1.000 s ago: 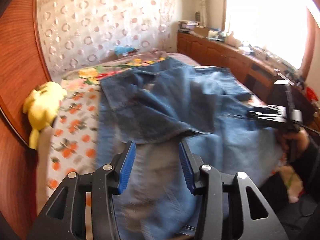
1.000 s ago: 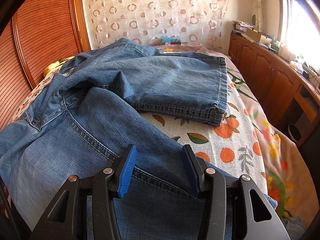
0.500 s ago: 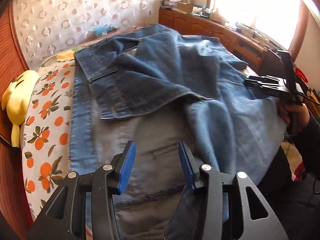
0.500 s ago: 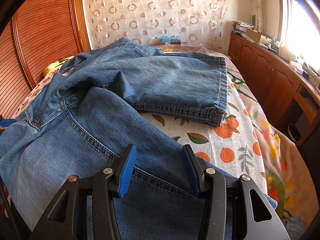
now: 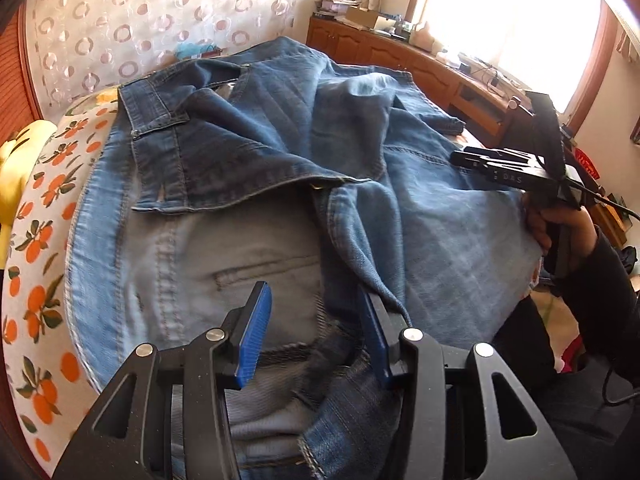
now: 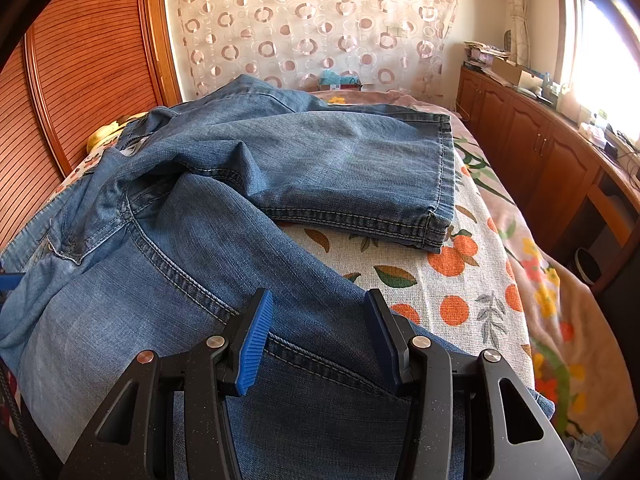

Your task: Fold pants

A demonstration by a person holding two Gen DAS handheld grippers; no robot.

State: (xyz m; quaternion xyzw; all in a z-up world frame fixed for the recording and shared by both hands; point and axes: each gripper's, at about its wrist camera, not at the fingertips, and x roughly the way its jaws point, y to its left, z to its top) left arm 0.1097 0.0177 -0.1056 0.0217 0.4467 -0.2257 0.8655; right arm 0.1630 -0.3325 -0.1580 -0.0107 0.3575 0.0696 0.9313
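The jeans (image 6: 304,168) lie rumpled across the bed (image 6: 452,292) (orange-print cover), one leg folded over. Above the jeans, the left gripper (image 5: 316,332) and right gripper (image 6: 320,336) each hover with fingers about half apart, gripping nothing.

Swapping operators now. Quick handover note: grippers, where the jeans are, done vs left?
Left gripper: jaws open, low over the waist end of the jeans, denim between the pads but not pinched.
Right gripper: jaws open over the near leg, holding nothing.
Jeans lie spread on the fruit-print bedspread, waist rumpled and partly flipped, the far leg lying across the bed with its hem toward the cabinets.
Done: no clean fold yet.
Left: flatten the waist, lay leg on leg, fold up.
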